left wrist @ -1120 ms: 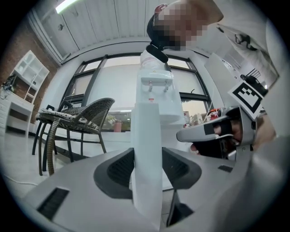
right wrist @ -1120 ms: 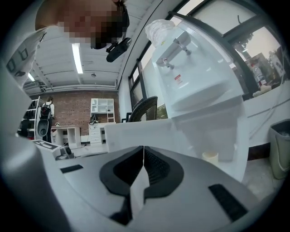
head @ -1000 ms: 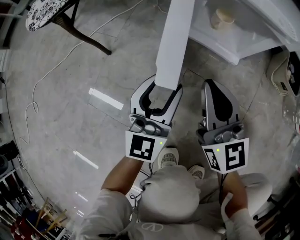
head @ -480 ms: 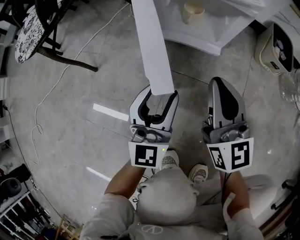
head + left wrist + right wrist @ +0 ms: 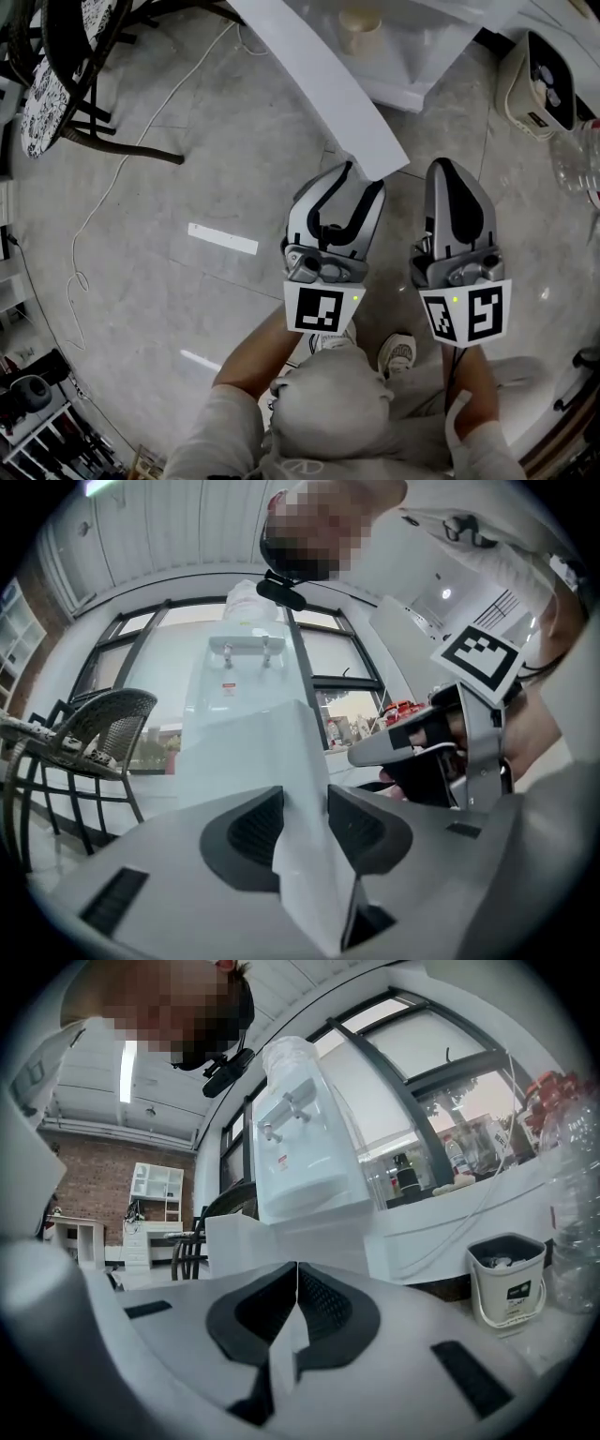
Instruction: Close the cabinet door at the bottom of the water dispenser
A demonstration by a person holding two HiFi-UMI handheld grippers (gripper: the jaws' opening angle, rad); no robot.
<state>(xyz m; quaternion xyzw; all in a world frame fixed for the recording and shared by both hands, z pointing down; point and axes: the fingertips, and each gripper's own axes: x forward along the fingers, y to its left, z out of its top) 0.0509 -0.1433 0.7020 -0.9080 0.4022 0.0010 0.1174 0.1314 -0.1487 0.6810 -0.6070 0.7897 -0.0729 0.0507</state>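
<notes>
The left tool (image 5: 364, 178) (image 5: 305, 794) grips the free edge of the white cabinet door (image 5: 319, 84) (image 5: 272, 752). Its jaws have just been closing, and the thin panel now stands upright between the dark pads (image 5: 253, 822), filling the gap. Just beside it, the right tool (image 5: 450, 169) (image 5: 297, 1269) is closed with nothing in it, its pads meeting in a fine line, and it points toward the water dispenser (image 5: 300, 1147) (image 5: 239, 686).

In the head view the door runs slantwise from the left tool up to the open cabinet (image 5: 422, 56) at the dispenser's foot, not yet swung shut. A pale cup (image 5: 361, 28) stands inside the cabinet.

Farther out, a small white bin (image 5: 539, 80) (image 5: 506, 1279) sits on the grey tiled floor (image 5: 187, 169) to the right of the dispenser, with clear plastic bottles (image 5: 577, 159) (image 5: 577, 1204) beside it. To the left stands a dark woven chair (image 5: 56, 56) (image 5: 84, 724), and a thin white cable (image 5: 103, 187) trails across the floor near it.
</notes>
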